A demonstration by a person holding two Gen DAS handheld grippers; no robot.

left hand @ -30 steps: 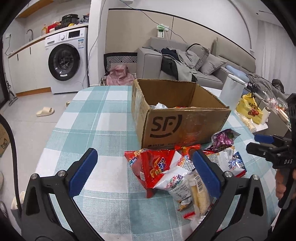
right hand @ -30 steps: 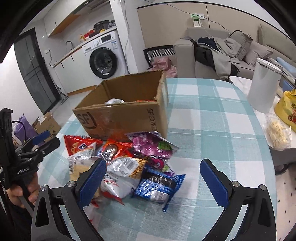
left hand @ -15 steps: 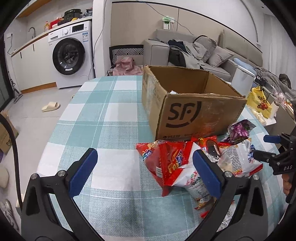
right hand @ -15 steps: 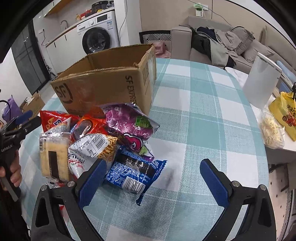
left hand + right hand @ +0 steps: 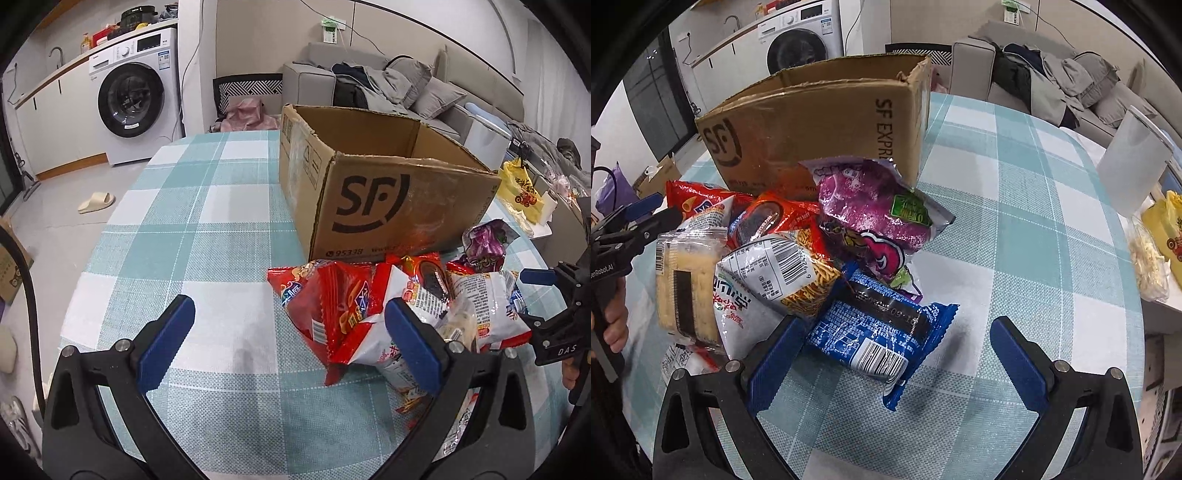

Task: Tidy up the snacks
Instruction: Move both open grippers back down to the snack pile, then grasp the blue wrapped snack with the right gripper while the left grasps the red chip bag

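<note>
A pile of snack packs lies on the checked table in front of an open SF cardboard box, which also shows in the right wrist view. My left gripper is open and empty, its right finger over a red chip bag. My right gripper is open and empty, low over a blue biscuit pack. Behind that pack lie a purple bag, a white noodle pack, a clear-wrapped cake and a red cookie pack. The box's inside is hidden.
A white cylinder bin and a yellow bag stand off the table's right edge. A sofa with clothes and a washing machine stand behind. Bare tablecloth lies left of the box.
Both grippers have moved closer and lower toward the snack pile. The right gripper now hangs over the blue pack. The snacks have not moved.
</note>
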